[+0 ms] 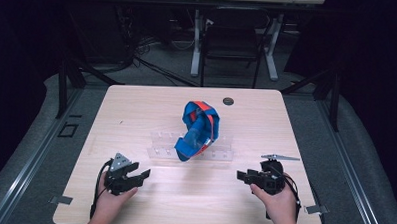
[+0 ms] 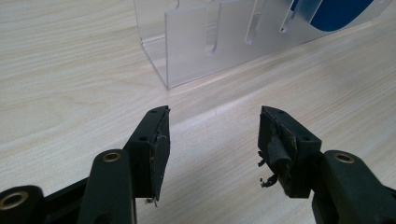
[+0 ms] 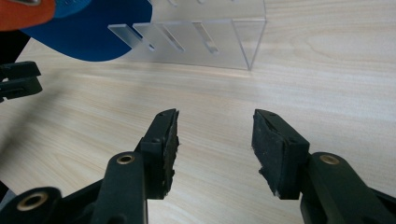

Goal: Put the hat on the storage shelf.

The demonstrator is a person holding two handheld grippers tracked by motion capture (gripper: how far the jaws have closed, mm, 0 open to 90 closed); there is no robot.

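1. from the high view, i see my left gripper [image 1: 134, 181] low on the left of the wooden table [image 1: 136, 110], with my hand behind it. my right gripper [image 1: 245, 175] is low on the right, with my other hand behind it. both sit near my edge of the table and point in toward the middle. between them and a bit farther off stands a clear plastic rack [image 1: 160, 144]. a blue and orange band [image 1: 200, 129] is looped up and rests on the rack, near its middle. a small dark round spot [image 1: 228, 101] is on the table behind the rack. past the far edge of the table there is a dark chair [image 1: 231, 43], some white table legs [image 1: 196, 47] and cables on the floor [image 1: 153, 65].

2. in the left gripper view, my two black jaws are wide apart and hold nothing. just bare wood shows between them. the rack's near corner [image 2: 187, 51] stands ahead of me, not touching my jaws. a bit of the blue band [image 2: 334, 11] peeks out at the top right, behind the clear slots. nothing lies between me and the rack.

3. in the right gripper view, my jaws are also wide apart and hold nothing. the rack [image 3: 219, 42] is ahead, near but apart from me. the blue band [image 3: 88, 37] hangs by its left end, with an orange bit at the top left corner. my other gripper's black tips [image 3: 18, 79] show at the left edge. the wood before me is bare.
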